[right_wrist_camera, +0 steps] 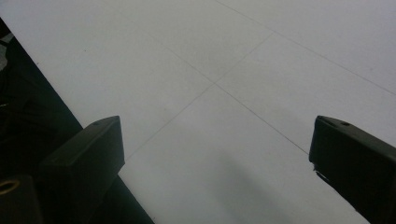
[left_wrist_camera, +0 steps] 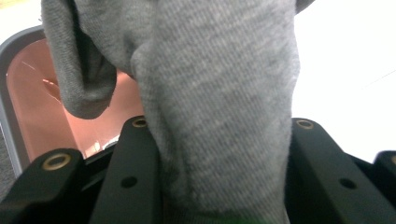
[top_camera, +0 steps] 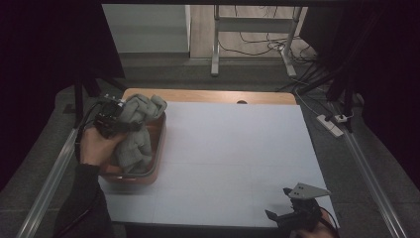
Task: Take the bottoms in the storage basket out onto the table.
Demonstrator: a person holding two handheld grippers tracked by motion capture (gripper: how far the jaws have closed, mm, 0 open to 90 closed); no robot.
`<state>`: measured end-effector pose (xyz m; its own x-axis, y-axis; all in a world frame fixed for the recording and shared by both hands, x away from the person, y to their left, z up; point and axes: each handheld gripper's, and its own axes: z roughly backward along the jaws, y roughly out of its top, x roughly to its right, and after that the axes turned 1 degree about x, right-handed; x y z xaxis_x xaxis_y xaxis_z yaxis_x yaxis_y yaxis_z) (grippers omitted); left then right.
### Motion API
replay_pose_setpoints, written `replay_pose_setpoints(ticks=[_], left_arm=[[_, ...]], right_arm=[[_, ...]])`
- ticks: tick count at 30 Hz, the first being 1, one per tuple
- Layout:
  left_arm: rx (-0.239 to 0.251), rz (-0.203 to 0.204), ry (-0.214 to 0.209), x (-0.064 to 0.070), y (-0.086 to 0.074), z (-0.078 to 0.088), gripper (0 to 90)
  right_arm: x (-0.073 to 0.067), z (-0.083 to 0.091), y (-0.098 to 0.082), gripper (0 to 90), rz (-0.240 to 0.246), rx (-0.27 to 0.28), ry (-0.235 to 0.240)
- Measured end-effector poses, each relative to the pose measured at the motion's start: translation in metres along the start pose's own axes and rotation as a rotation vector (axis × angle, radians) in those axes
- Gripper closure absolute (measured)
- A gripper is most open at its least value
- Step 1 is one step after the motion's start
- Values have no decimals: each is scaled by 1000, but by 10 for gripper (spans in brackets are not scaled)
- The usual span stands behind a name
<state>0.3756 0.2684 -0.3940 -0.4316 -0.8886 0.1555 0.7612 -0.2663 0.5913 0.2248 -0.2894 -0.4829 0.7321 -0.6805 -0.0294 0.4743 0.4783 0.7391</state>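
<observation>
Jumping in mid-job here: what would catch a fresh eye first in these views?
The grey cloth bunched over the copper-coloured tray at the table's left stands out first, with the left gripper shut on a thick fold of it. At the near right corner of the white table, the right gripper sits with jaws wide open over bare surface.

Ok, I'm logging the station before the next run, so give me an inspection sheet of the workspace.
Surface: white table top, bare apart from the tray.
Job's things: grey cloth bunched over the brown tray at the left edge.
Clutter: nothing seen.
Grippers: left tool shut on the grey cloth above the tray; right tool open, holding nothing, at the near right corner.
Cables: loose leads and a power strip on the floor.
Surroundings: desk frame behind; dark curtains at both sides.
</observation>
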Motion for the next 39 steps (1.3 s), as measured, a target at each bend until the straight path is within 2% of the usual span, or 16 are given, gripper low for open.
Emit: replay_pose_setpoints(ticks=[7,21,27,31,39], left_arm=[[10,-22,0,5,3,7,625],[36,-53,-50,10,18,26,623],[43,-79,-64,15,27,35,622],[45,-112,-80,20,32,37,622],[33,-152,-74,32,46,40,621]], right_arm=[[0,0,0,30,-5,-3,-2],[2,0,0,21,-29,6,-10],[4,1,-1,18,-44,13,-18],[3,1,-1,18,-41,13,-12],[3,2,-1,18,-36,12,-10]])
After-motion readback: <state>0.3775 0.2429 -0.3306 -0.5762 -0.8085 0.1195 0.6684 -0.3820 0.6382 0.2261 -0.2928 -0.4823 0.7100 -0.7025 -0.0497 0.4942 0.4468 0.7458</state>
